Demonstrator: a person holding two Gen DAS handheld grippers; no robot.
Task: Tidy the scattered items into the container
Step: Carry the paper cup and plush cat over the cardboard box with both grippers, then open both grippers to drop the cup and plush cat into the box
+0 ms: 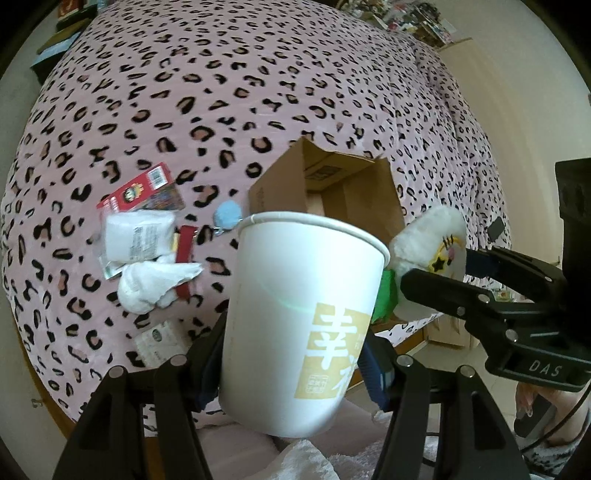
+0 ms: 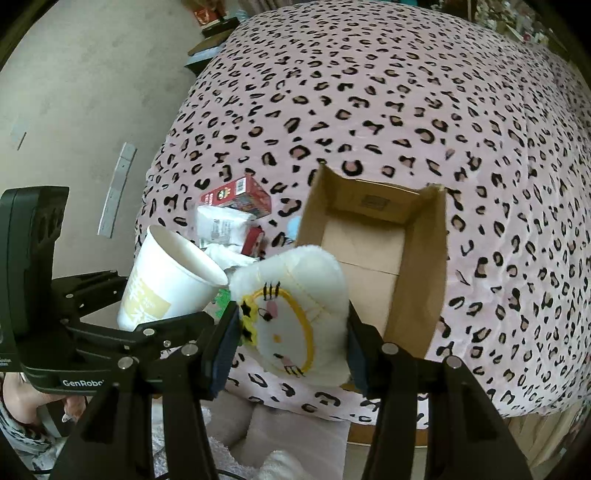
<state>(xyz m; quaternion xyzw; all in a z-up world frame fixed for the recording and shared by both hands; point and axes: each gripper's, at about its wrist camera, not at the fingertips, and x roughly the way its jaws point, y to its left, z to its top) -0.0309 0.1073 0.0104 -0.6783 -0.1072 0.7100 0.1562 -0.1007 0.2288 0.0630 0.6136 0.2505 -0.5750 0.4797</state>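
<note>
My left gripper is shut on a white paper cup with a yellow label, held upright above the bed's near edge; the cup also shows in the right wrist view. My right gripper is shut on a white plush toy with a stitched face, also seen in the left wrist view. An open cardboard box lies on the bed just beyond both grippers, and it looks empty inside. A red box, a white packet, a white cloth and a blue pom-pom lie left of the box.
The bed has a pink leopard-print cover. A small white pack lies near its front edge. Shelves with clutter stand beyond the bed. A plain wall is at the left. White fabric lies below the grippers.
</note>
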